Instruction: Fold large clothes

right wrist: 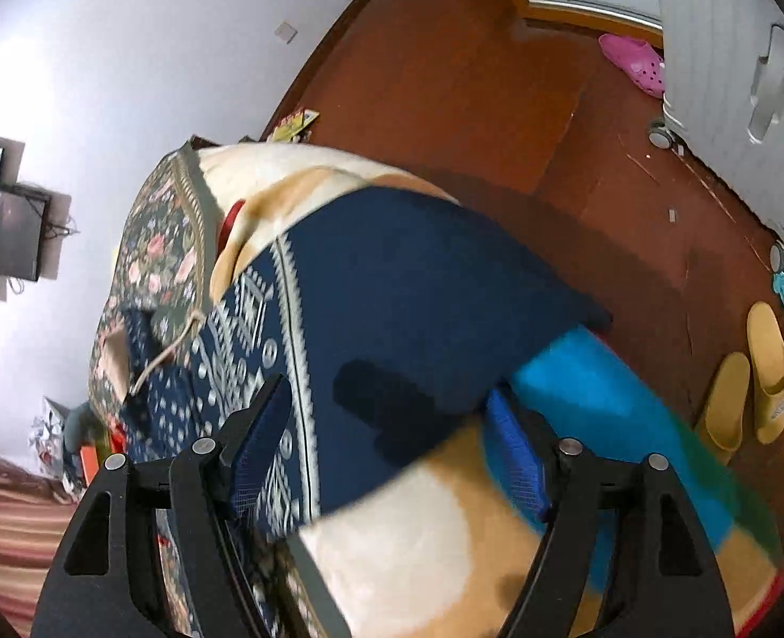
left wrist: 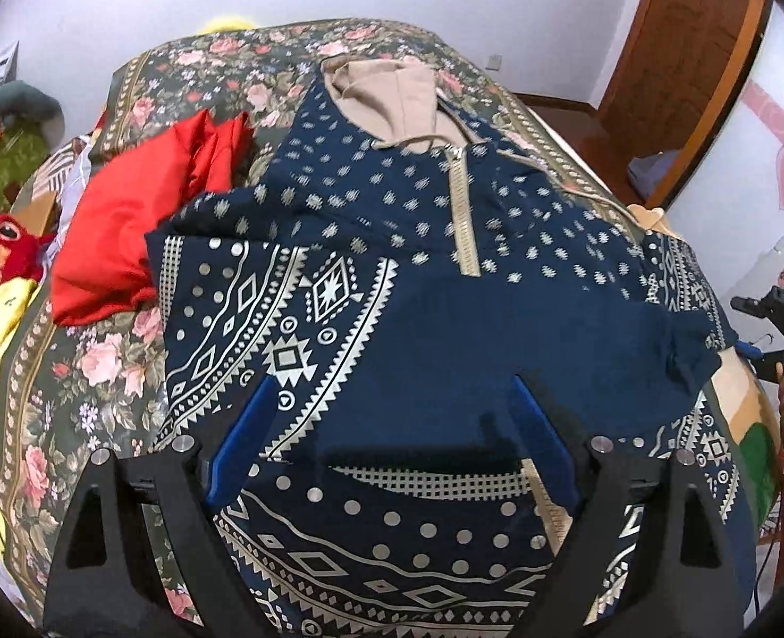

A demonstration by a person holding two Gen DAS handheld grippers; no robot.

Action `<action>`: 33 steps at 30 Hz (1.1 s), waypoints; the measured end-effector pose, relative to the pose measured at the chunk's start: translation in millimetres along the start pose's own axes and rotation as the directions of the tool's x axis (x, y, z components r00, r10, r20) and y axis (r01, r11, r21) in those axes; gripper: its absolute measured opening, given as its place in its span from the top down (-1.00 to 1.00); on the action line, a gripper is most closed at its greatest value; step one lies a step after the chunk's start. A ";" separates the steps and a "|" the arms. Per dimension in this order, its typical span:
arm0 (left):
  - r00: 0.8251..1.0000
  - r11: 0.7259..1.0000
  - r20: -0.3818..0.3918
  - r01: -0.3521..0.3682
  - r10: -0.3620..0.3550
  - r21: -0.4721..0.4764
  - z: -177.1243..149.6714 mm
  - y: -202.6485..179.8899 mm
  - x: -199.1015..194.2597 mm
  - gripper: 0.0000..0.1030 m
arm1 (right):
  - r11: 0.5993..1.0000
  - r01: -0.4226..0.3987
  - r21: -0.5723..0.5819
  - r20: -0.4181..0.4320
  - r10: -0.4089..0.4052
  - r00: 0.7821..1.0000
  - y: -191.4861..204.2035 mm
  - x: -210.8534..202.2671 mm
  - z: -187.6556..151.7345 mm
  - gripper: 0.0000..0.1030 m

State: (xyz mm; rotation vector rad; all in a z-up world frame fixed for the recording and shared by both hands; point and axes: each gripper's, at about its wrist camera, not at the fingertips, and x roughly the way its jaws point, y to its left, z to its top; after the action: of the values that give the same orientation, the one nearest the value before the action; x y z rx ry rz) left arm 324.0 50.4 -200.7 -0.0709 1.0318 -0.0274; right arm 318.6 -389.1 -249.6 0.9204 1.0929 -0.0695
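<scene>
Lying spread across the floral bedspread (left wrist: pixel 126 367) of a bed, the navy patterned hoodie (left wrist: pixel 392 223) fills the space ahead of the left tongs (left wrist: pixel 392 414), its beige hood (left wrist: pixel 386 95) at the far end and a beige zipper placket (left wrist: pixel 463 212) running down from the collar toward the tongs. The left tongs hang over the lower part of the garment with their blue pads (left wrist: pixel 243 436) spread wide apart; cloth lies below and between them, but neither pad presses on it. A folded-over plain navy panel sits just beyond their tips, and white geometric bands run under and to the left of them. Farther left of these tongs, a red garment (left wrist: pixel 142 228) lies crumpled on the bedspread beside the hoodie's sleeve, and a red plush toy (left wrist: pixel 3 244) sits at the far left edge. In the right wrist view, the right tongs (right wrist: pixel 392 425) are also spread, blue pads (right wrist: pixel 514 452) apart, over the hoodie's plain navy edge where it drapes at the bedside; the picture is blurred, and no pad seems to pinch the fabric. Under and right of these tongs lies a cream, tan and blue blanket (right wrist: pixel 418 531). Beyond them to the right, on the wooden floor (right wrist: pixel 471 80), stand yellow slippers (right wrist: pixel 748 377), with a pink clog (right wrist: pixel 633 64) farther off.
</scene>
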 end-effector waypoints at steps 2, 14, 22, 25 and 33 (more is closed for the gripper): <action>1.000 1.000 -0.010 0.002 -0.002 -0.018 -1.1 3.9 2.9 -0.71 | 1.000 0.017 0.010 0.013 -0.018 1.000 1.6 8.6 6.3 -0.39; 0.999 0.999 -0.007 -0.048 0.047 -0.006 -11.9 10.2 -3.2 -0.71 | 0.974 0.215 -0.064 0.194 -0.200 0.961 25.3 1.2 29.5 0.82; 0.999 0.999 0.017 -0.048 0.048 0.002 -18.9 11.9 -16.7 -0.71 | 0.940 0.228 -0.255 0.492 -0.077 0.867 97.0 -91.1 0.5 0.86; 0.999 0.999 0.024 -0.039 0.039 -0.006 -20.5 13.0 -20.9 -0.71 | 0.899 0.222 -0.376 0.525 0.009 0.851 134.3 -109.0 -17.3 0.86; 0.998 0.999 0.050 -0.023 0.024 -0.028 -28.1 20.9 -35.6 -0.71 | 0.788 0.061 -0.613 0.375 0.223 0.900 212.0 -114.8 -66.0 0.86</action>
State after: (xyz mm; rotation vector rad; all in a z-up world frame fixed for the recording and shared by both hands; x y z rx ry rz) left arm 281.4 71.9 -186.1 -0.0840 0.9823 0.0100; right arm 313.3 -252.0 -40.7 0.3249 0.5849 0.1489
